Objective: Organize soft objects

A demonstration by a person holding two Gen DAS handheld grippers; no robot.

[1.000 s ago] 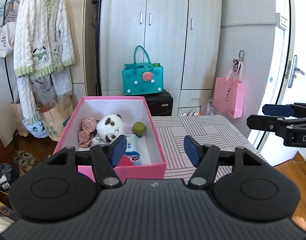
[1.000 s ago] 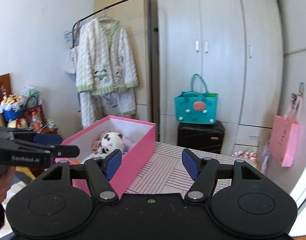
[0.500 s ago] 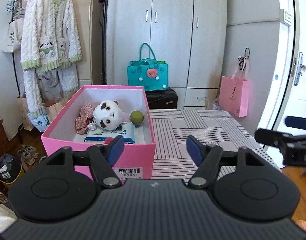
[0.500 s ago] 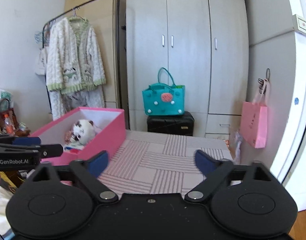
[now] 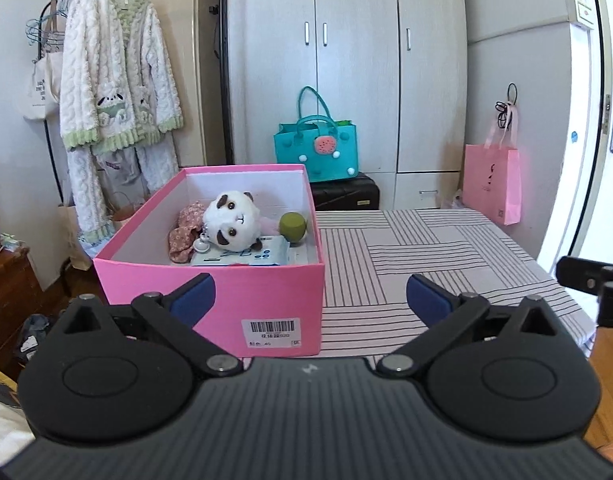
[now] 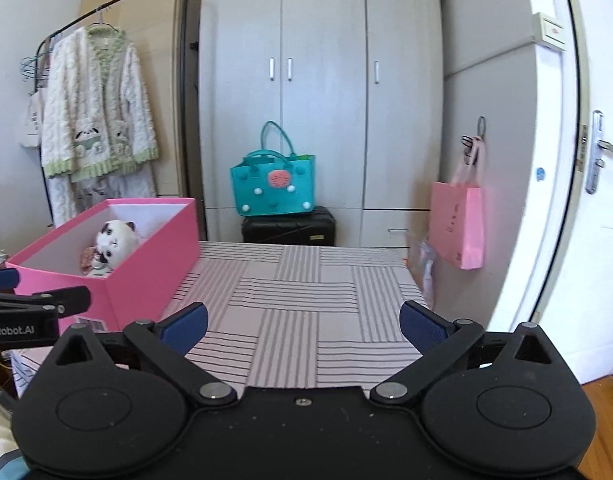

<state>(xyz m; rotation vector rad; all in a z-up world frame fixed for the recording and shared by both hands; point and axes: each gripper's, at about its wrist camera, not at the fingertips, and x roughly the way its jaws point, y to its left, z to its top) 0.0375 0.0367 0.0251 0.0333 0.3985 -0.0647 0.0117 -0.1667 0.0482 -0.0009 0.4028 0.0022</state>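
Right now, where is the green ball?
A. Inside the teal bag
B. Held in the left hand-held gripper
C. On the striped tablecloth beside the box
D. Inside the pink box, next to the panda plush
D: the green ball lies inside the pink box, just right of the panda plush; both hand-held grippers are open and hold nothing.

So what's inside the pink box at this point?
The pink box holds a panda plush, floral cloth, a green ball and a blue-printed packet. Its near wall hides the floor in front; anything beneath the plush is covered.
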